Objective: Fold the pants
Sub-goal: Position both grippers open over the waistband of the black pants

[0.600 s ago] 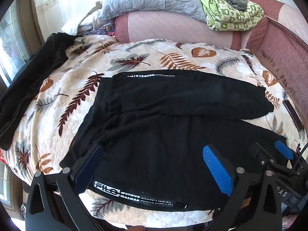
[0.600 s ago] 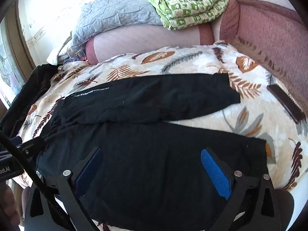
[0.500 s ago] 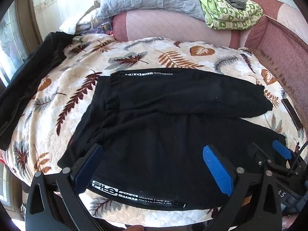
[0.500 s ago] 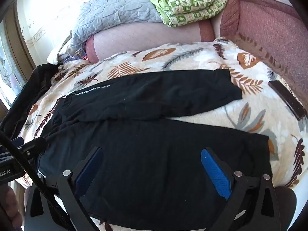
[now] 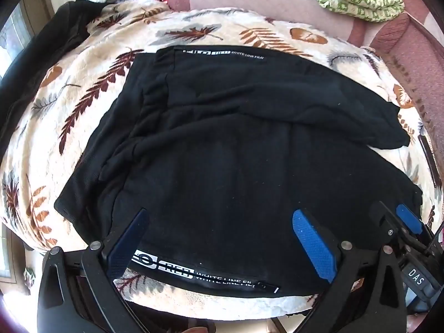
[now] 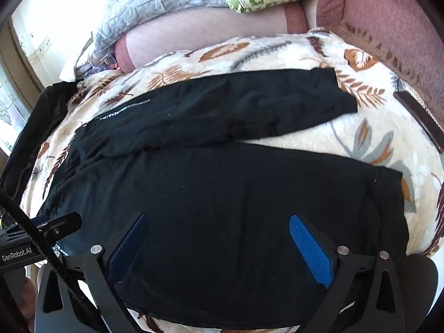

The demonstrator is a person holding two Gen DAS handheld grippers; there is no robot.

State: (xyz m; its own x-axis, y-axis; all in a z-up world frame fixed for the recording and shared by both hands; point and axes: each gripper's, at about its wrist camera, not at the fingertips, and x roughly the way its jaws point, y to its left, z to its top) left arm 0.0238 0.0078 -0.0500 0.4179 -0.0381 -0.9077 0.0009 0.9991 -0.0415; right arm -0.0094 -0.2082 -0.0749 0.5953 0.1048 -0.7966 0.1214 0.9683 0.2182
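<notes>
Black pants (image 5: 236,149) with white lettering lie spread flat on a leaf-patterned blanket (image 5: 83,88), waistband to the left, both legs running right. They also show in the right wrist view (image 6: 222,188). My left gripper (image 5: 219,238) is open and hovers over the near leg by the waistband end. My right gripper (image 6: 219,241) is open over the near leg further right, towards the cuff. The right gripper's fingers (image 5: 408,219) show at the right edge of the left wrist view. Neither gripper holds cloth.
A pink bolster (image 6: 208,36), a grey quilted pillow (image 6: 155,2) and a green patterned blanket (image 5: 360,0) lie at the back. A dark garment (image 5: 41,55) hangs at the left edge. A maroon sofa side (image 6: 388,22) rises on the right, with a dark flat object (image 6: 419,116) beside it.
Both grippers have moved down and closer to the pants; the pants fill more of each view. The pants have not moved and both grippers stay open.
</notes>
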